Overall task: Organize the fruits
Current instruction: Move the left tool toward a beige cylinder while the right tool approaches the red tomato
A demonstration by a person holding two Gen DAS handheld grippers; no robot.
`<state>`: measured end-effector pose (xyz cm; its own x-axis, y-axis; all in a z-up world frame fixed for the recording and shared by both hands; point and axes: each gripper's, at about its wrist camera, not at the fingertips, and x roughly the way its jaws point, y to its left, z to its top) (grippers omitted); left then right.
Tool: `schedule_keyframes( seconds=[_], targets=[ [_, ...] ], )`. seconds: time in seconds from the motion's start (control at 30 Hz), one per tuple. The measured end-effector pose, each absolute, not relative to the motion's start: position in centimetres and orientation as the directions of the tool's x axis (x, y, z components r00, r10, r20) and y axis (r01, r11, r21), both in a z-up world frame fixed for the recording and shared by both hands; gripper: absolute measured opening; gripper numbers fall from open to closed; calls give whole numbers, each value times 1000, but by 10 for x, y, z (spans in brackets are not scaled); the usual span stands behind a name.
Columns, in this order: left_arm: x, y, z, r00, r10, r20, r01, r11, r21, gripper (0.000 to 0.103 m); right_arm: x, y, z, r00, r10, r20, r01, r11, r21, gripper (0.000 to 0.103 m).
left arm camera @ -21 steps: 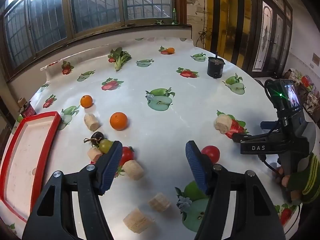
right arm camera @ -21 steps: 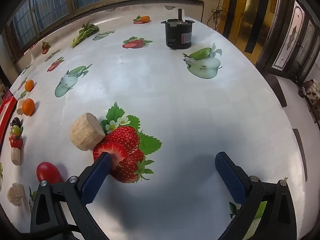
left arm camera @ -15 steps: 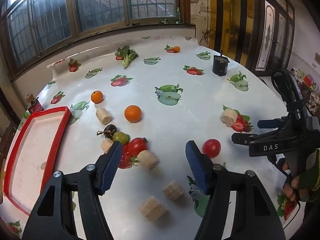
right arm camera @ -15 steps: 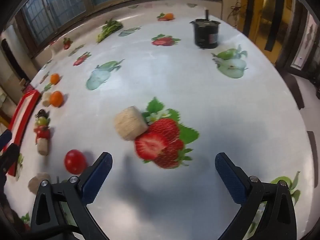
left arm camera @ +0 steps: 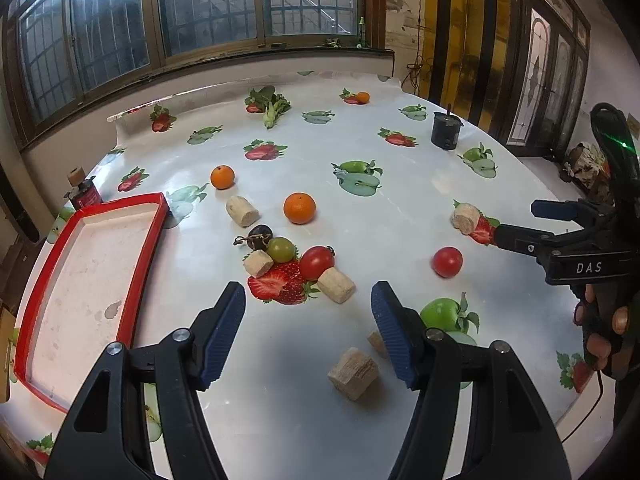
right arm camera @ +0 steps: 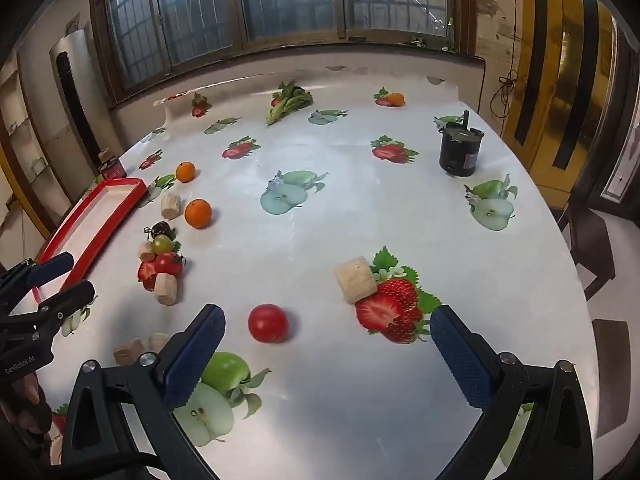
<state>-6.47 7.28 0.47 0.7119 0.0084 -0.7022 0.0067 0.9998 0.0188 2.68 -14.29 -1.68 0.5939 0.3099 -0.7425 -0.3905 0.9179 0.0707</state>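
Only the right wrist view shows the steel cylinder (right arm camera: 74, 80); both hand-held grippers (left arm camera: 308, 320) (right arm camera: 326, 338) gape, grasping nothing

A black cylindrical motor (left arm camera: 445, 132) stands upper right on the tabletop (left arm camera: 400, 208); cork-like wooden pieces (left arm camera: 242, 211), perhaps cork, lie scattered centre-left.

Both wrist views look steeply down from opposite sides, sharing the red tomato (left arm camera: 447, 262) mid-table.
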Motion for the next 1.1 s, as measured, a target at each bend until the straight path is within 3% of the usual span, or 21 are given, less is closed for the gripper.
schedule_keyframes(
  seconds=[0.17,0.47,1.1],
  targets=[
    [-71,76,-3,685,1,-728,27,999,27,65,15,-128,-15,579,296,-760,-461,887,-6,103],
    [-79,75,-5,677,15,-736,23,999,41,65,-2,-114,-10,499,362,-787,-594,805,-6,100],
    [-83,69,-2,678,-1,-735,45,998,41,65,-14,-99,-8,478,361,-800,-637,770,-34,98]
  ],
)
